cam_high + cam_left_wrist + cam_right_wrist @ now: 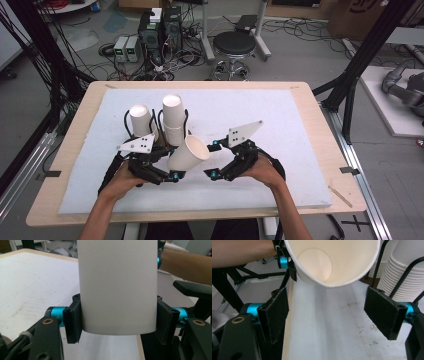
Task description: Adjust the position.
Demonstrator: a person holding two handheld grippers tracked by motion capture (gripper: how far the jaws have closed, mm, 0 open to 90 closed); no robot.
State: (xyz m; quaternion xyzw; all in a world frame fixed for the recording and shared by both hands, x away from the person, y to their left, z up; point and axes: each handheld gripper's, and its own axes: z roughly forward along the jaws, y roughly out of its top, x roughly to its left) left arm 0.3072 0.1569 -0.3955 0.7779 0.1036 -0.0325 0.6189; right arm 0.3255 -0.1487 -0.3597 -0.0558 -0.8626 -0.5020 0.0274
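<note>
While left gripper (170, 167) fingers clamp the paper cup (189, 154), right gripper (212, 159) fingers gape wide w/ clear mat (280, 115) beyond.

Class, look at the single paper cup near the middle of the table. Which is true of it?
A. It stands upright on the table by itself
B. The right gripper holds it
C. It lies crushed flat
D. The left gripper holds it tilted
D: the left gripper clamps the paper cup by its sides, its mouth tipped toward the open right gripper.
</note>
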